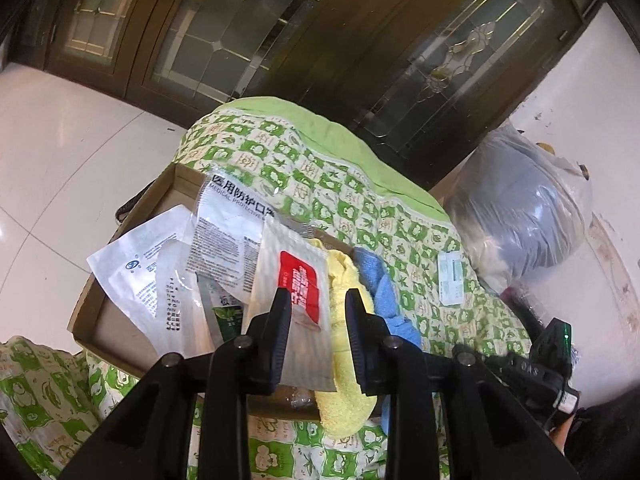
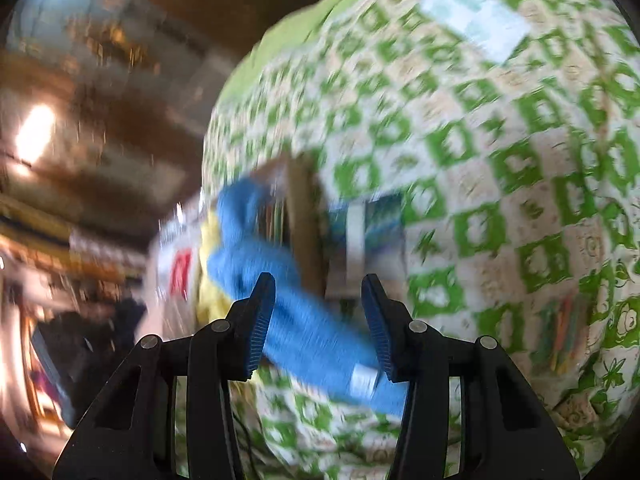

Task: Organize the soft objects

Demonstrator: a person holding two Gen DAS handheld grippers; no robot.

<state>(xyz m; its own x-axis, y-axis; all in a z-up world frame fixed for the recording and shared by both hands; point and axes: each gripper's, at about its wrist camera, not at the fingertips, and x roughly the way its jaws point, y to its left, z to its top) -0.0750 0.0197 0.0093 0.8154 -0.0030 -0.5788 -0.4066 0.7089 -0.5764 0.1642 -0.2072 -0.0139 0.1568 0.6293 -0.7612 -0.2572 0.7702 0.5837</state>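
In the left wrist view my left gripper is open, its fingers either side of a clear packet with a red label that leans over a cardboard box. The box holds several white mask packets, a yellow towel and a blue towel draped over its right edge. In the blurred right wrist view my right gripper is open, with the blue towel lying between its fingers. The box edge stands just beyond.
Everything rests on a green-and-white patterned quilt. A small white packet lies on the quilt to the right, also in the right wrist view. A plastic bag of grey fabric sits far right. A dark wooden cabinet stands behind.
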